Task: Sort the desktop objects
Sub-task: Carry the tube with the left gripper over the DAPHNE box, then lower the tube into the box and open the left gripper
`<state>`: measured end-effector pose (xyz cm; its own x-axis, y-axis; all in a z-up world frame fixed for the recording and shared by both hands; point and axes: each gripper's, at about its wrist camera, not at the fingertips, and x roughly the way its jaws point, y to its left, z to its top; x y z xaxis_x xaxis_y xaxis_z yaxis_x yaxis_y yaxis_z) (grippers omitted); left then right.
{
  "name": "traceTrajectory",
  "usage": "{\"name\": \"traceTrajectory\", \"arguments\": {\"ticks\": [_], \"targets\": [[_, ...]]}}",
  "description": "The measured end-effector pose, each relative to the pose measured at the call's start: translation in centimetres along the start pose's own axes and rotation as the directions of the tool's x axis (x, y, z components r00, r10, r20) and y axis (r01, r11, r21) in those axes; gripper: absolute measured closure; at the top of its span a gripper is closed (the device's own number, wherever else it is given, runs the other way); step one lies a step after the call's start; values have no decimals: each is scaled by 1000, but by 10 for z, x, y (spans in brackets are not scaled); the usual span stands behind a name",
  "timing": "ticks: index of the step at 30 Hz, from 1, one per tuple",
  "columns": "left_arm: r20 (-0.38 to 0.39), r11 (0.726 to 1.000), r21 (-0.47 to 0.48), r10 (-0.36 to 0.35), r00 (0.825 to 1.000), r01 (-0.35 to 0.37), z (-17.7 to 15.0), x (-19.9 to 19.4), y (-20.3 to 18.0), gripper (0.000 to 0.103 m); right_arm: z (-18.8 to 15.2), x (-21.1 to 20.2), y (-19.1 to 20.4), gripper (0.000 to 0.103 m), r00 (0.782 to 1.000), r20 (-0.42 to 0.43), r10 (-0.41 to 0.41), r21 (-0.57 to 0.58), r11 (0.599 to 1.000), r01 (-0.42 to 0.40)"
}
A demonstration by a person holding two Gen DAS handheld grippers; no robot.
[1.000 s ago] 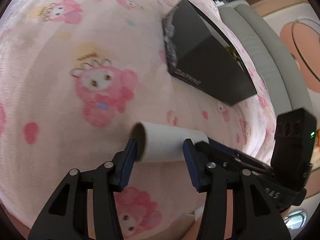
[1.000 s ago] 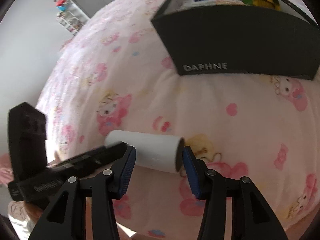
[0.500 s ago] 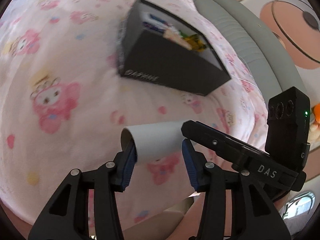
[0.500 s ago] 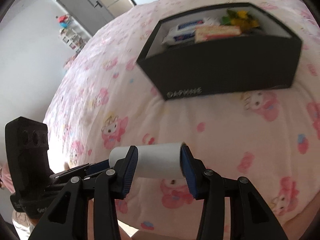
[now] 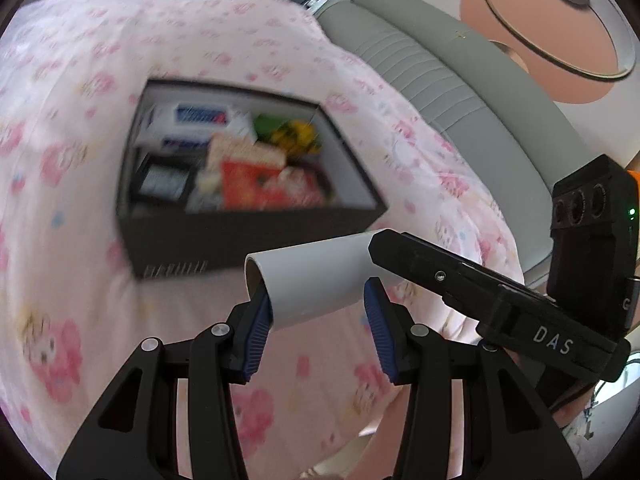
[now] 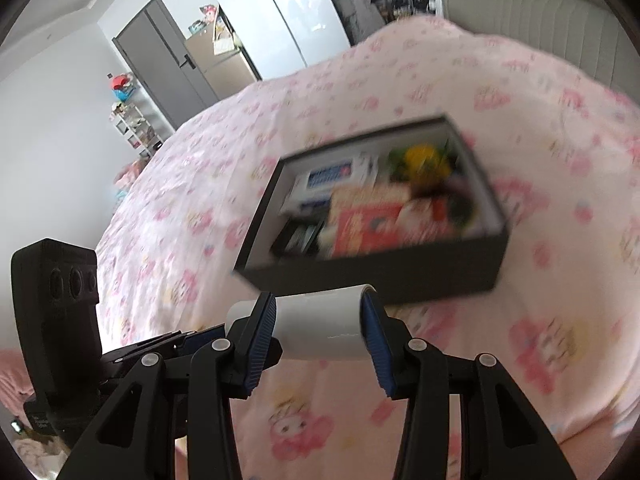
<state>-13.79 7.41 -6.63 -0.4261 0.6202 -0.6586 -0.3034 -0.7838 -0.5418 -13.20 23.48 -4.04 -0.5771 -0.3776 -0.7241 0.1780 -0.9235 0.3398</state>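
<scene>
Centre frame: white tube (image 5: 316, 276) between blue pads (image 5: 256, 326) of left gripper (image 5: 318, 332), right gripper (image 5: 480, 292) gripping its far end. Upper left: open black box (image 5: 240, 236) of blurred packets on pink printed bedding (image 5: 72, 240).

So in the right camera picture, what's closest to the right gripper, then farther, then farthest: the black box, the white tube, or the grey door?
1. White tube: between the right gripper's fingers, right in front.
2. Black box: just beyond the tube, on the pink blanket.
3. Grey door: far away across the room, upper left.
</scene>
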Motion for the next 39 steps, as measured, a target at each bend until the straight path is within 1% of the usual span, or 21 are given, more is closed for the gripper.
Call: {"name": "traceTrajectory", "arguments": {"ticks": [3,5,7,11,15,20,26,32,35,39], "targets": [[16,1000,27,13,1000,-13,23,15,-13,57,24,-3,-9,62,999,34,-42,-16,999,42],[31,998,41,41,999,-43,36,23,-20,57,37,-2,-18,62,998,46,-44,-10,999,44],[30,997,54,50,998,-52,46,34,-23,57,48,2,-28,62,997,55,-46,9,999,45],[21,995,78,62,998,-63,66,58,-27,57,63,7,-46,61,994,90,-61,28,998,58],[10,994,91,66,998,-67,81,81,-28,57,74,23,-65,61,994,84,-66,65,996,60],[-23,995,78,69,997,-67,88,111,-21,57,82,46,-90,61,996,57,-69,98,993,63],[-72,992,83,101,992,-95,92,144,-16,57,85,73,-110,61,996,14,-93,107,990,91],[-102,989,93,127,987,-117,101,166,-13,58,93,89,-121,61,993,-3,-115,101,988,114],[-120,990,83,127,985,-118,104,175,-9,57,96,96,-126,61,992,-12,-125,99,987,125],[-151,991,63,130,980,-122,104,184,-1,54,95,104,-129,62,992,-23,-126,98,987,127]]}}
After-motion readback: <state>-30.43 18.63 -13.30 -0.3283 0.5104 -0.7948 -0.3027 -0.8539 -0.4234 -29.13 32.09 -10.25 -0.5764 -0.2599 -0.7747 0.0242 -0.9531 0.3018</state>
